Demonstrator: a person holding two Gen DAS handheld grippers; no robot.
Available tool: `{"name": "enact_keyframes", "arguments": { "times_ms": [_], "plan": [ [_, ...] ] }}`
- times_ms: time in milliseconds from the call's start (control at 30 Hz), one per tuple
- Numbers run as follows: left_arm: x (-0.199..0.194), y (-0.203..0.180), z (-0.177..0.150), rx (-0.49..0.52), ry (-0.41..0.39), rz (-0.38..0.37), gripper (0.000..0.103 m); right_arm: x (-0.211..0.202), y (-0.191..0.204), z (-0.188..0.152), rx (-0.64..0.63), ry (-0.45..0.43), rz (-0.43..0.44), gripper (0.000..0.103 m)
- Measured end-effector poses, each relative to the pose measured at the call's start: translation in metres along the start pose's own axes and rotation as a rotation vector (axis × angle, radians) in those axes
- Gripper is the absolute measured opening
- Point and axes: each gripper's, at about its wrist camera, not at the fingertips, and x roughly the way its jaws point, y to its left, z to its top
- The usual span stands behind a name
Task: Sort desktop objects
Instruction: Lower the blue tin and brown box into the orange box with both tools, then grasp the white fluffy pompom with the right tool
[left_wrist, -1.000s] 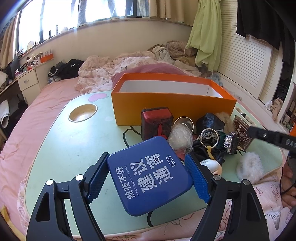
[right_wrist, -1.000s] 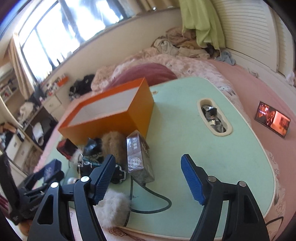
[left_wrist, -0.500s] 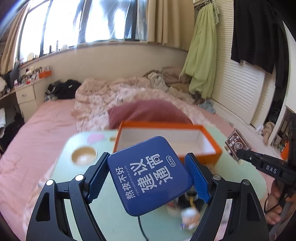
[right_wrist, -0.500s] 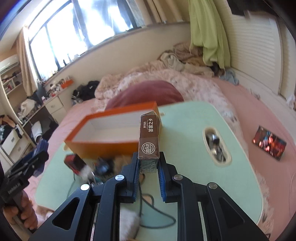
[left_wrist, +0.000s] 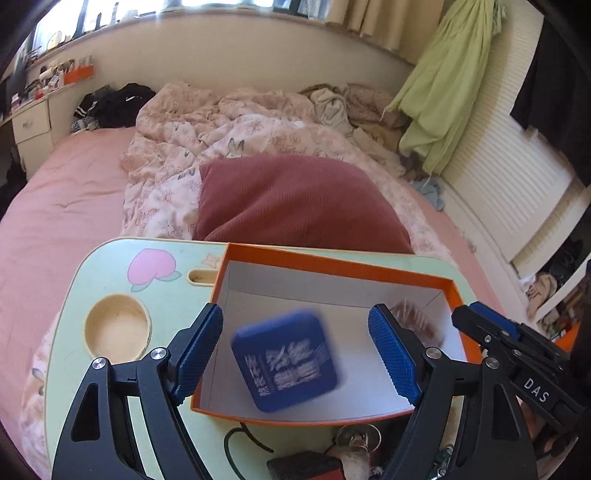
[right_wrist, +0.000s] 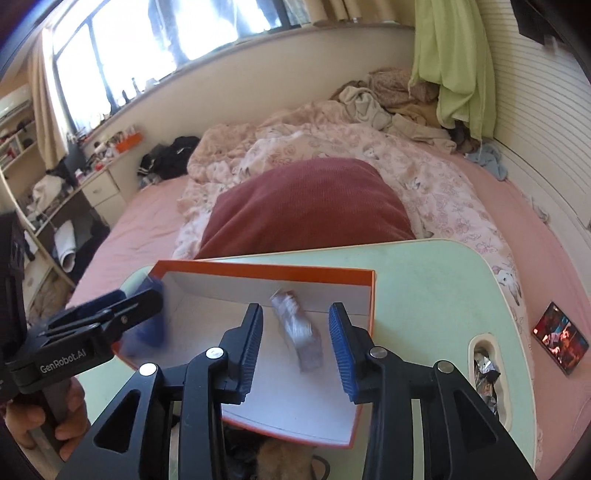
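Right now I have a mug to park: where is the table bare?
Bare: table right of the orange box, up to the slot; and between the round recess and the box. Crowded: near edge below the box, with cable and clutter.

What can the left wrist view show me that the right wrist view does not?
Only the left wrist view: the round cup hollow in the table, the pink peach drawing, a clear blue tin.
Only the right wrist view: a phone on the bed, a person's hand, the foil-filled slot.
Both: the orange box, the red pillow, both grippers with jaws apart.
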Motion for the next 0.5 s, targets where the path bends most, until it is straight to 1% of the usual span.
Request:
{"name": "enact_keyframes", "arguments": {
  "times_ms": [100, 167, 233, 267, 333, 367, 433, 500],
  "plan": [
    [-0.023, 0.003, -0.011, 0.003, -0.057, -0.023, 0.081, -0.015, 0.001, -0.013, -0.031, -0.032, -0.019, 0.044],
    [-0.041, 0.000, -0.021, 0.029, -0.080, -0.011, 0.081, -0.027, 0.001, -0.022, -0.045, -0.050, -0.022, 0.045],
    [-0.054, -0.003, -0.029, 0.059, -0.098, 0.000, 0.081, -0.043, -0.001, -0.035, -0.055, -0.063, -0.029, 0.054],
    [-0.061, -0.006, -0.035, 0.075, -0.102, 0.013, 0.081, -0.049, -0.002, -0.042, -0.062, -0.068, -0.035, 0.056],
    [-0.071, -0.010, -0.053, 0.107, -0.086, 0.040, 0.081, -0.064, -0.004, -0.059, -0.079, -0.072, -0.052, 0.063],
    [-0.074, -0.011, -0.062, 0.116, -0.072, 0.047, 0.081, -0.072, -0.005, -0.069, -0.086, -0.073, -0.061, 0.065],
    [-0.079, -0.015, -0.086, 0.127, -0.034, 0.065, 0.081, -0.083, -0.008, -0.086, -0.100, -0.080, -0.058, 0.070],
    [-0.079, -0.021, -0.112, 0.146, 0.007, 0.090, 0.081, -0.091, -0.009, -0.104, -0.135, -0.069, -0.049, 0.072]
  ]
}}
